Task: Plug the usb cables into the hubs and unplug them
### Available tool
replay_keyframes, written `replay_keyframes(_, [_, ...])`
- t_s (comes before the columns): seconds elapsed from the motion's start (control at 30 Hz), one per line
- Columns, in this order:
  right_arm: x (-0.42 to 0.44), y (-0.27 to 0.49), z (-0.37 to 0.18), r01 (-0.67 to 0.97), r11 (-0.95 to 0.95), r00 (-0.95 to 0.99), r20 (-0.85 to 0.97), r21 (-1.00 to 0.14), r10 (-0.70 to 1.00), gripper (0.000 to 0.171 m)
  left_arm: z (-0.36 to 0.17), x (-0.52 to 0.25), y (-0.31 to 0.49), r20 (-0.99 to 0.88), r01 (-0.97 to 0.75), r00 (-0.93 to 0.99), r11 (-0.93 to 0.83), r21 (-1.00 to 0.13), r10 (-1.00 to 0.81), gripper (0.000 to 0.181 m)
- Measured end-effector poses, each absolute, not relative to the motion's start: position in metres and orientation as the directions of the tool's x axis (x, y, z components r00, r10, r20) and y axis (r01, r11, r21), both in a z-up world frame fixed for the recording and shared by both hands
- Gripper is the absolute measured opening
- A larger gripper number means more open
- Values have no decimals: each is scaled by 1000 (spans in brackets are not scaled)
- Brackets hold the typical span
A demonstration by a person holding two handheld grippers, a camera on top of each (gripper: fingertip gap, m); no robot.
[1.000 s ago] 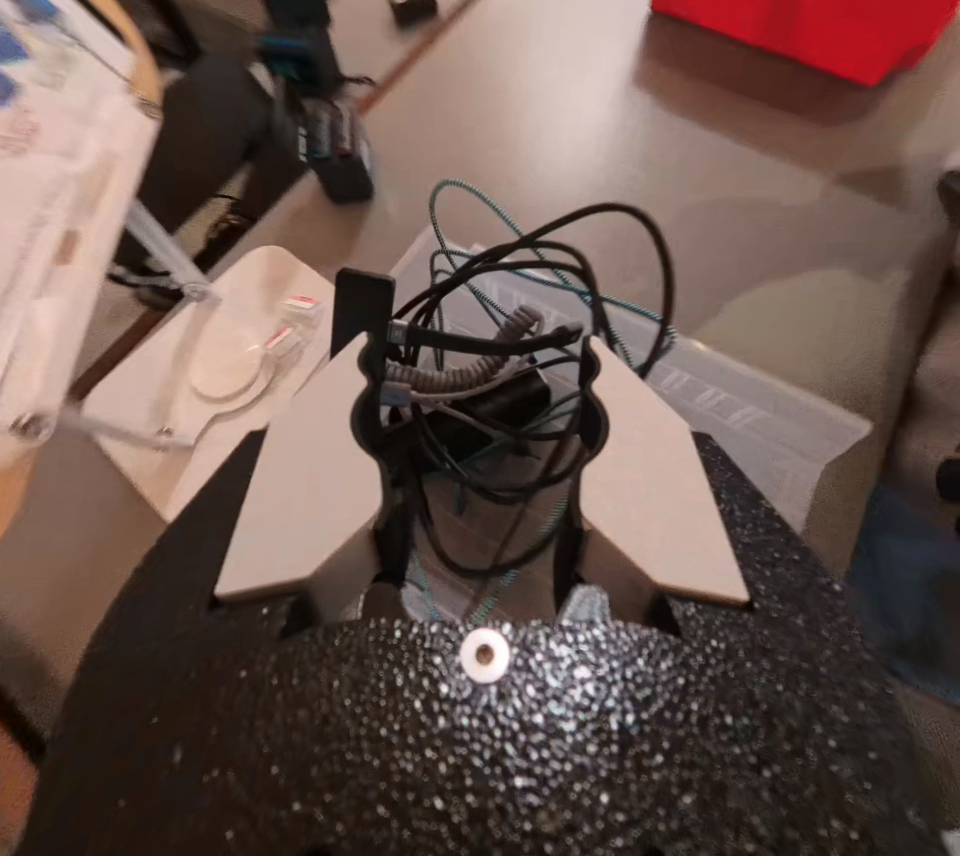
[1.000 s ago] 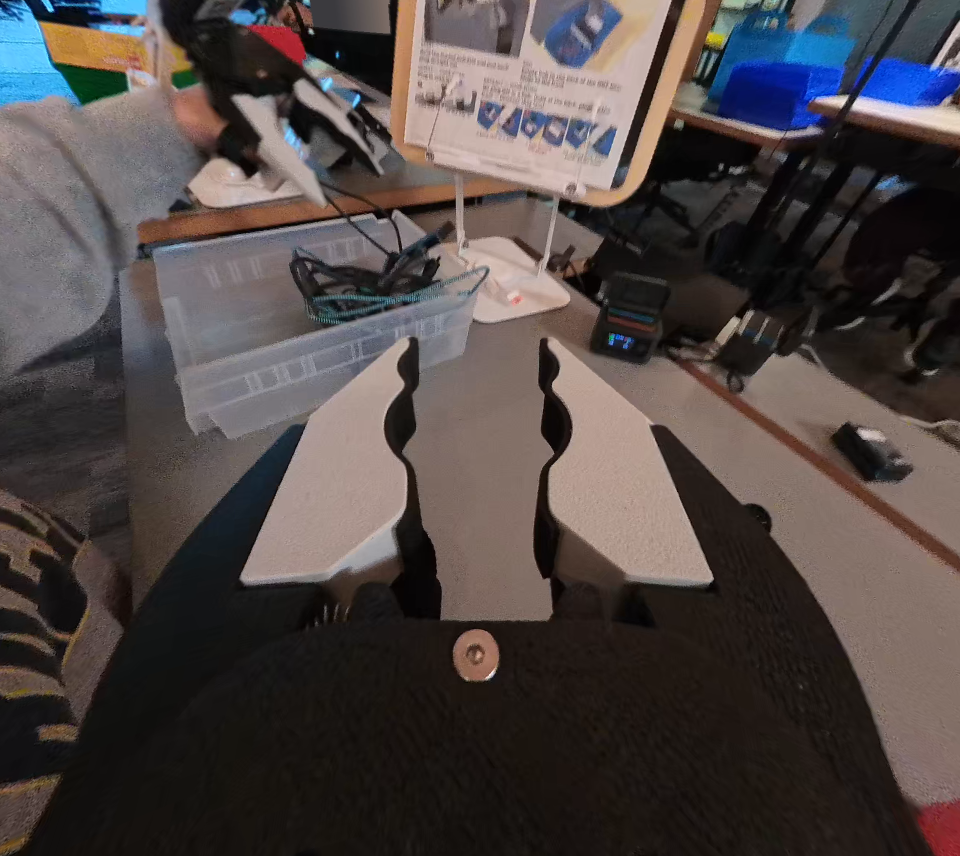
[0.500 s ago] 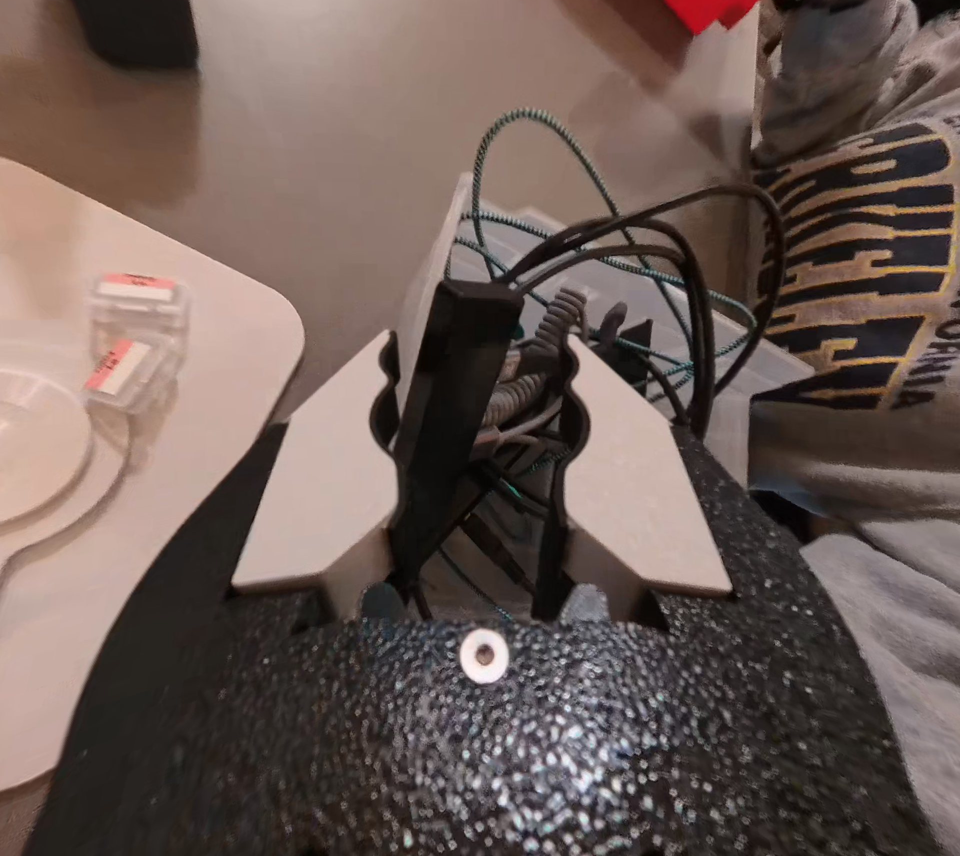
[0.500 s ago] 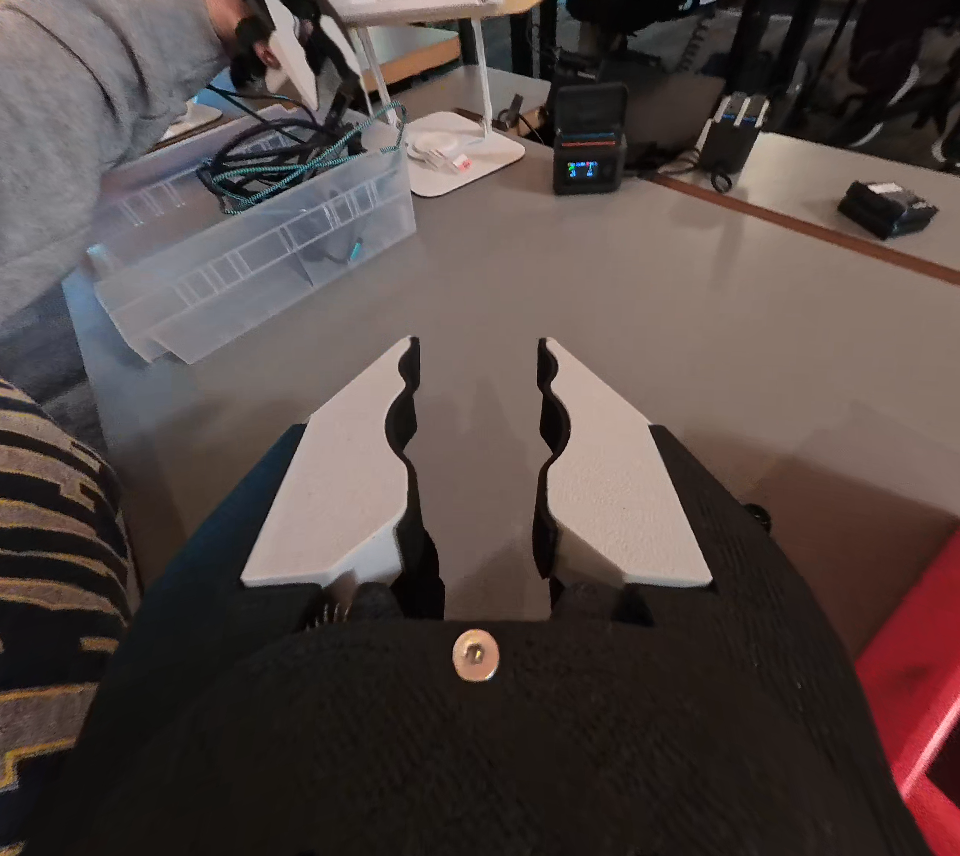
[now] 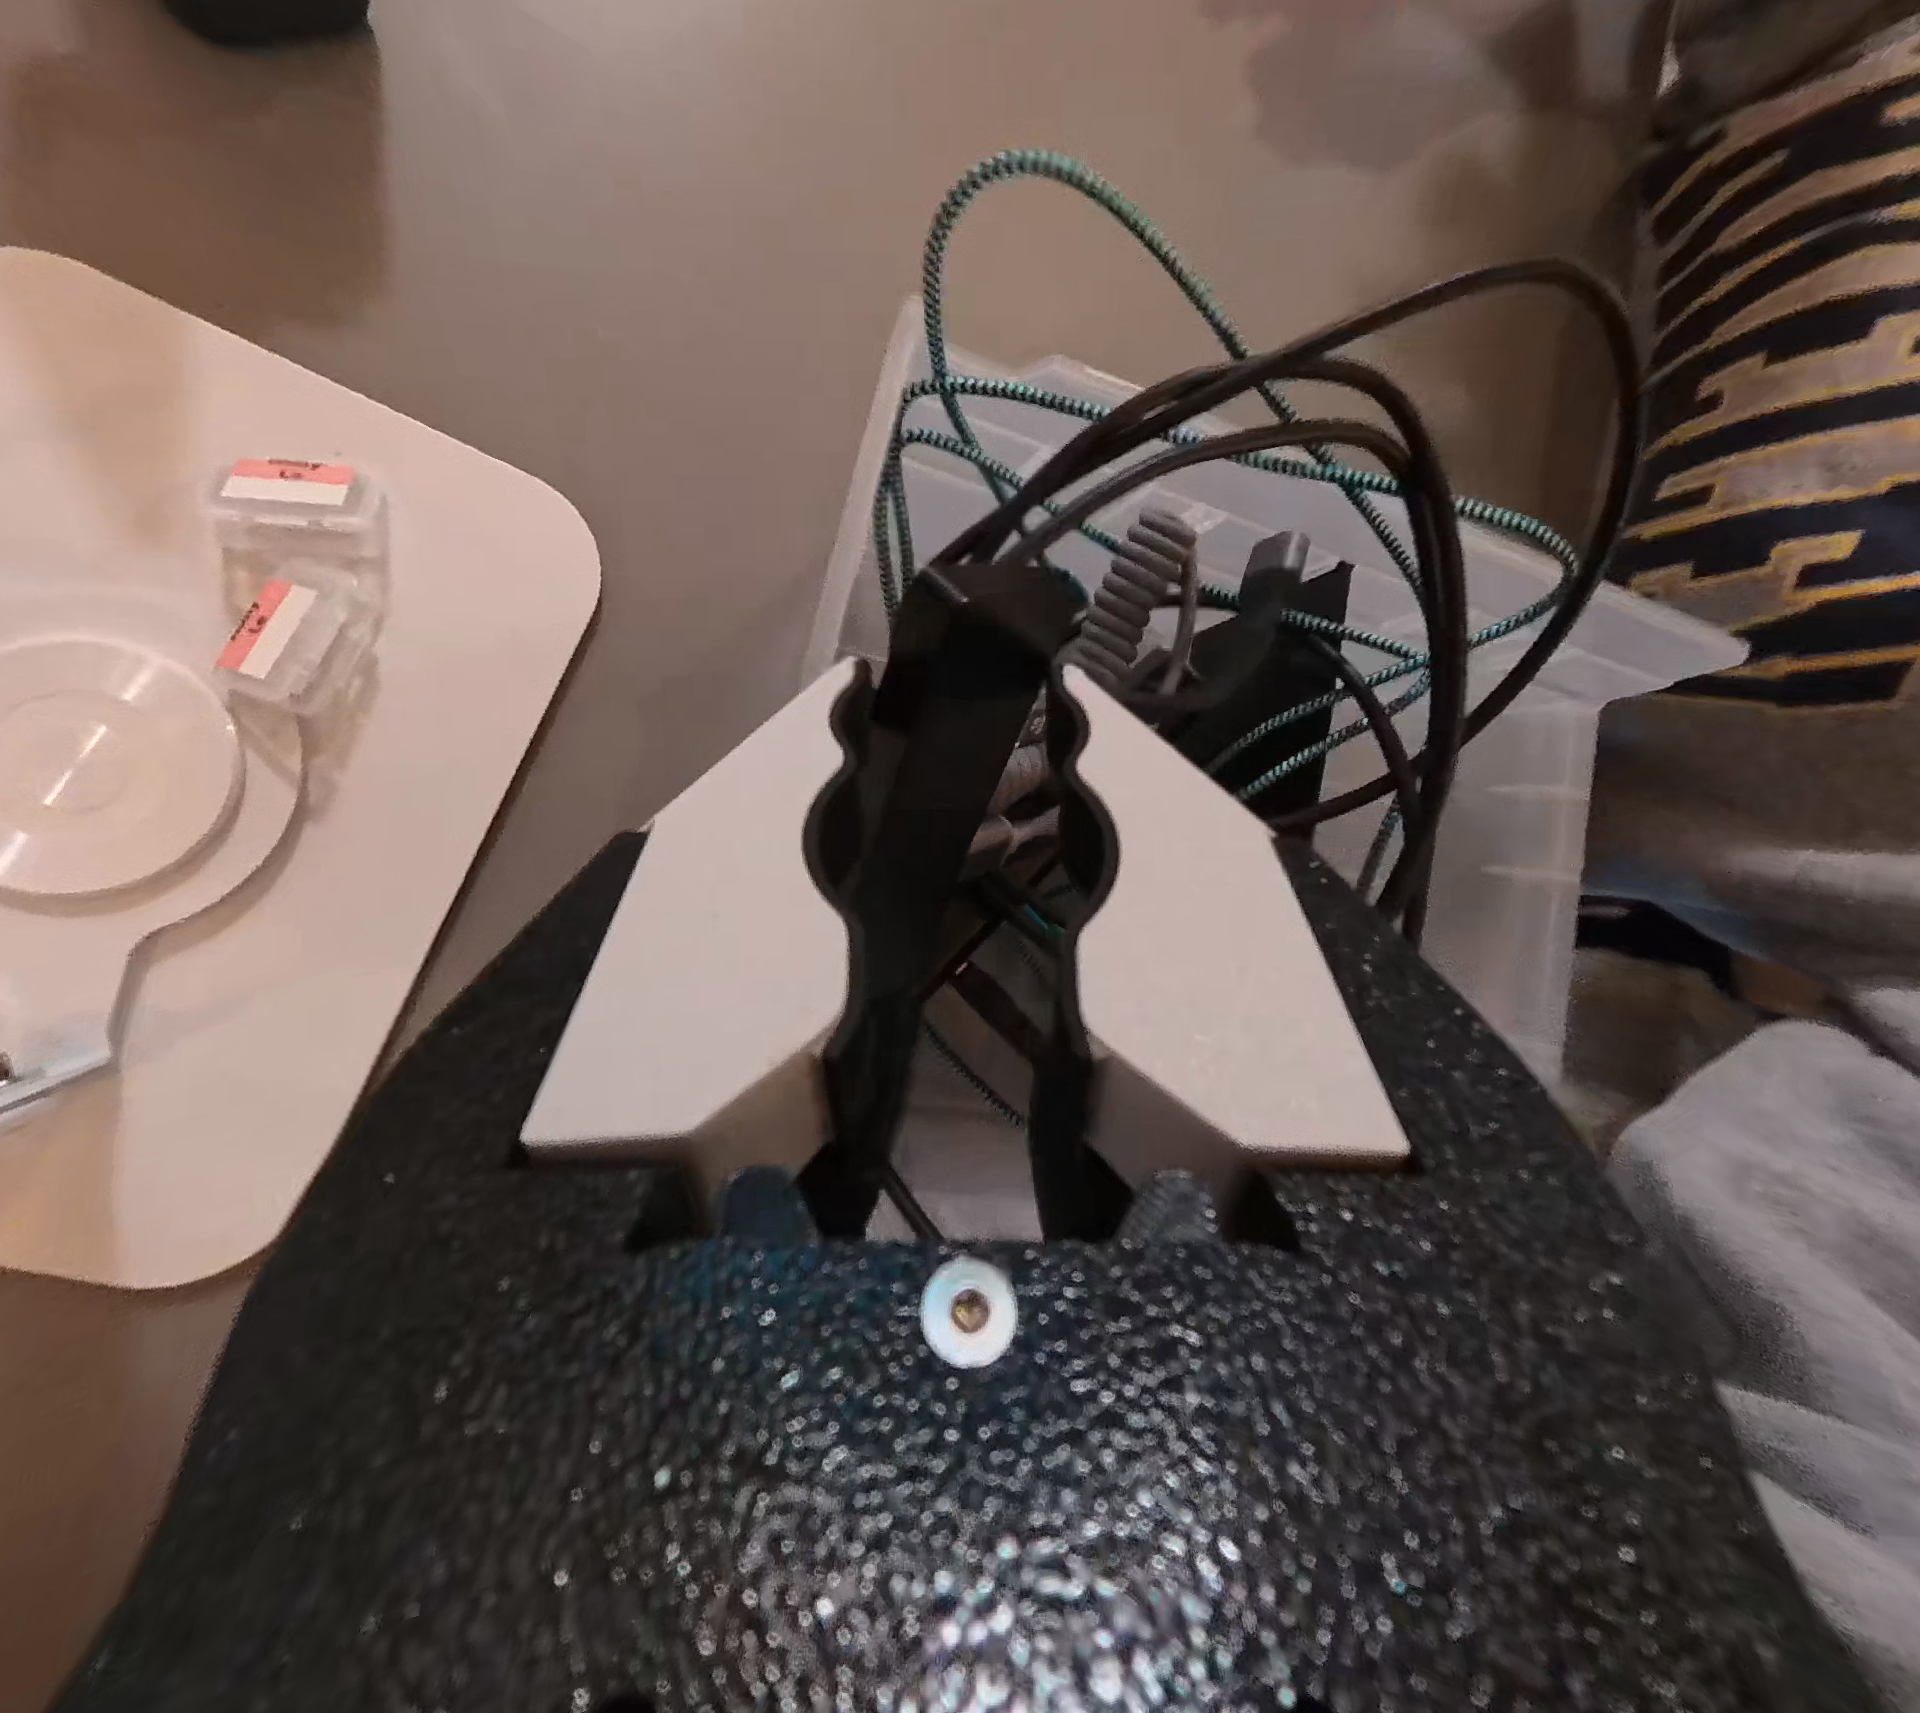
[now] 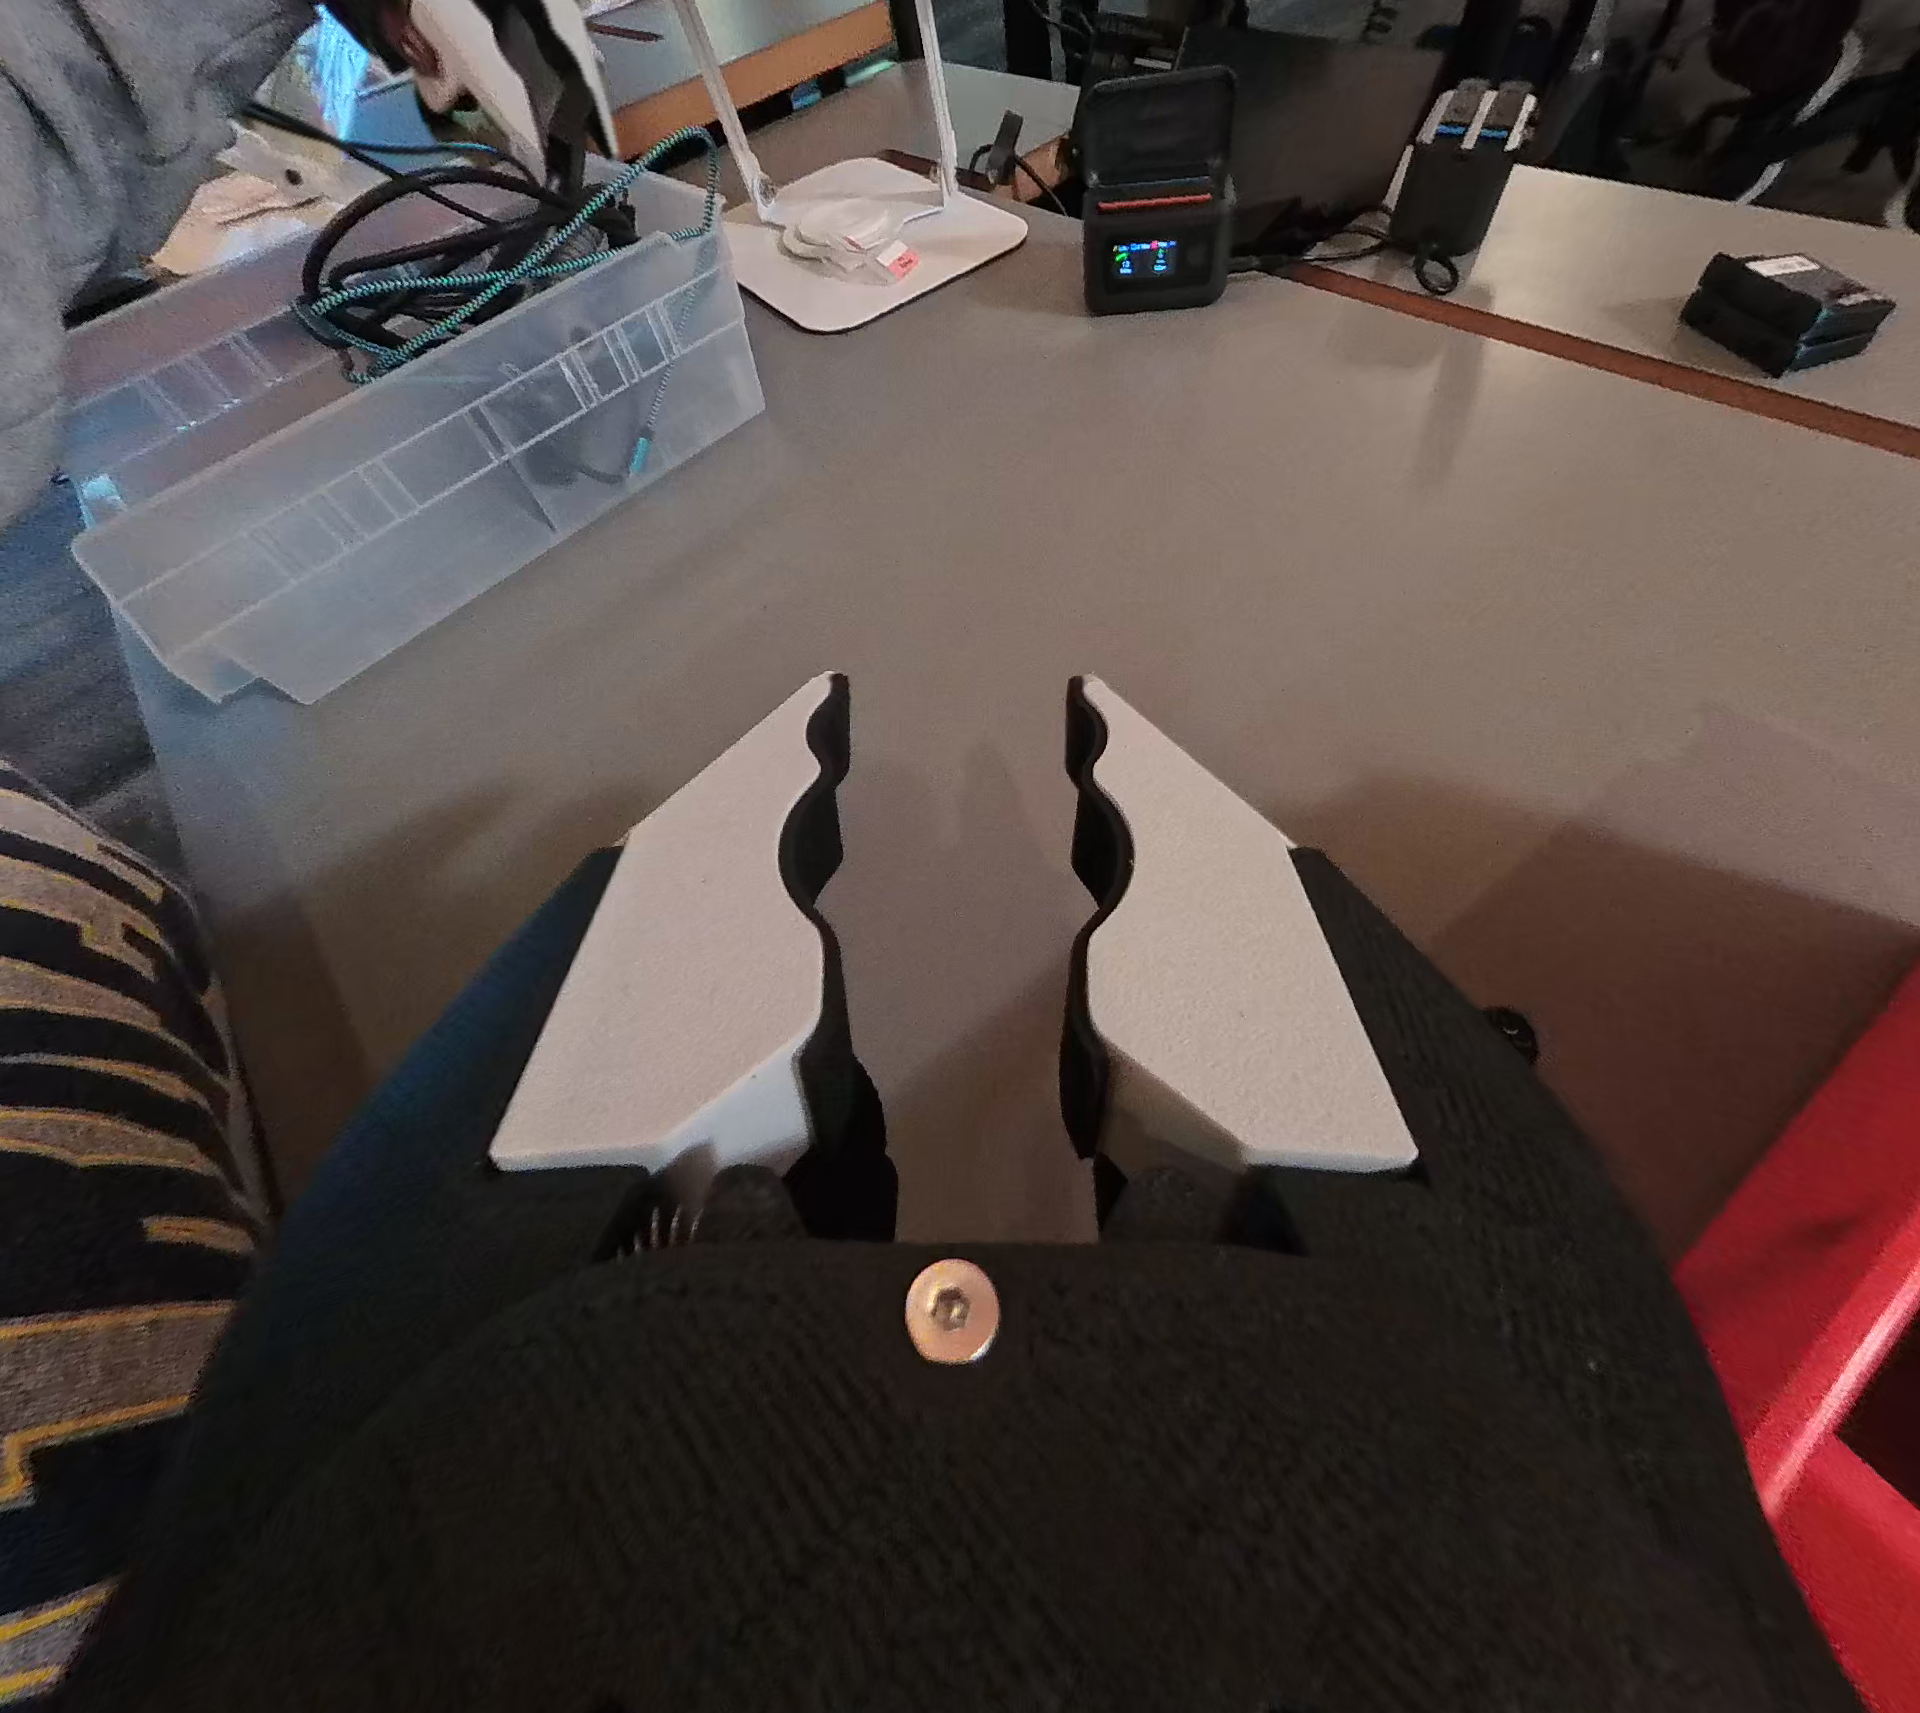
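Note:
My left gripper (image 5: 961,676) is shut on a flat black hub (image 5: 935,790), held on edge above a clear plastic bin (image 5: 1558,728). A tangle of black cables (image 5: 1351,375), a teal braided cable (image 5: 1039,209) and a grey coiled cable (image 5: 1138,593) fills the bin. A second black piece (image 5: 1283,676) stands in the tangle. In the right wrist view the left gripper (image 6: 556,136) hangs over the bin (image 6: 416,500) and the cables (image 6: 447,261). My right gripper (image 6: 956,697) is open and empty over the grey table (image 6: 1247,520).
A white stand base (image 5: 312,728) with small clear cases (image 5: 301,520) lies left of the bin; it also shows in the right wrist view (image 6: 883,240). A black device with a screen (image 6: 1153,209), a charger (image 6: 1455,167) and black battery packs (image 6: 1787,307) sit at the back. A red bin (image 6: 1818,1300) is at right. My right fingertips sit around 40 cm from my left ones.
My left gripper has closed on the black hub and turned toward the person's side of the bin. My right gripper has tilted down toward the table and stayed open.

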State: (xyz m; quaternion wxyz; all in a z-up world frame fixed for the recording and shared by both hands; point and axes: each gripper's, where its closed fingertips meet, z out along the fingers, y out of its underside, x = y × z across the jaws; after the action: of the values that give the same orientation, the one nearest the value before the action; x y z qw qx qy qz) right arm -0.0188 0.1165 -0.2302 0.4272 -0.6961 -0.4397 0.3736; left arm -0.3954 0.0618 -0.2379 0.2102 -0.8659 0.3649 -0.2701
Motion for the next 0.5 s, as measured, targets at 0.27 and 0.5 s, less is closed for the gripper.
replay_keyframes(0.27, [-17, 109, -228, 300, -218, 329, -114, -929, 938, 38, -199, -390, 24, 28, -648, 585, -488, -585, -811, 29])
replay_keyframes(0.5, [-23, 97, -229, 300, -215, 280, -129, -929, 951, 34, -244, -390, 3, -67, -742, 606, -533, -407, -793, 36])
